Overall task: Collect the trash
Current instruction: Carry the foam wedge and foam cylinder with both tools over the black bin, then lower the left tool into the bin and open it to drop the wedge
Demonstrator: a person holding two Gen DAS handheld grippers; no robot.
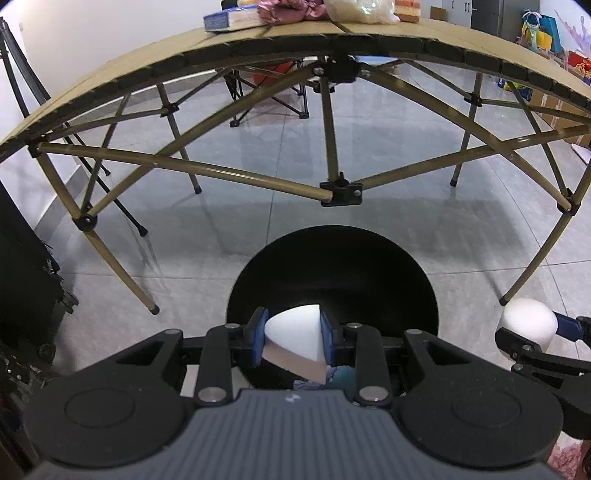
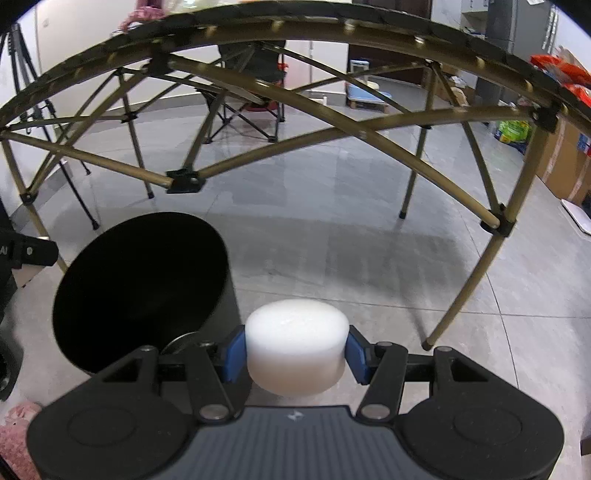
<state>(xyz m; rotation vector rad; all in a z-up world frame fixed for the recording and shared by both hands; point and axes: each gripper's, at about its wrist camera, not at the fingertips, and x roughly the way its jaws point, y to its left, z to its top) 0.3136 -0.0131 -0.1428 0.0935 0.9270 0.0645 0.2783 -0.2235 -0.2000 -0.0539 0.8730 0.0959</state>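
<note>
My left gripper [image 1: 293, 338] is shut on a white foam wedge [image 1: 295, 332] and holds it over the mouth of the black trash bin [image 1: 369, 273]. Some trash lies in the bin below the wedge. My right gripper [image 2: 295, 349] is shut on a white foam cylinder [image 2: 297, 347] and holds it above the floor, just right of the bin [image 2: 140, 288]. The right gripper with its foam cylinder [image 1: 528, 325] also shows at the right edge of the left wrist view.
A folding table [image 1: 110, 96] with a slatted top stands behind the bin, its crossed legs [image 2: 184, 177] close by. A blue book [image 1: 229, 18], pink cloth [image 1: 284, 9] and a plastic bag [image 1: 362, 9] lie on it. A camping chair [image 2: 247, 103] stands beyond. Boxes [image 2: 565, 162] stand at the right.
</note>
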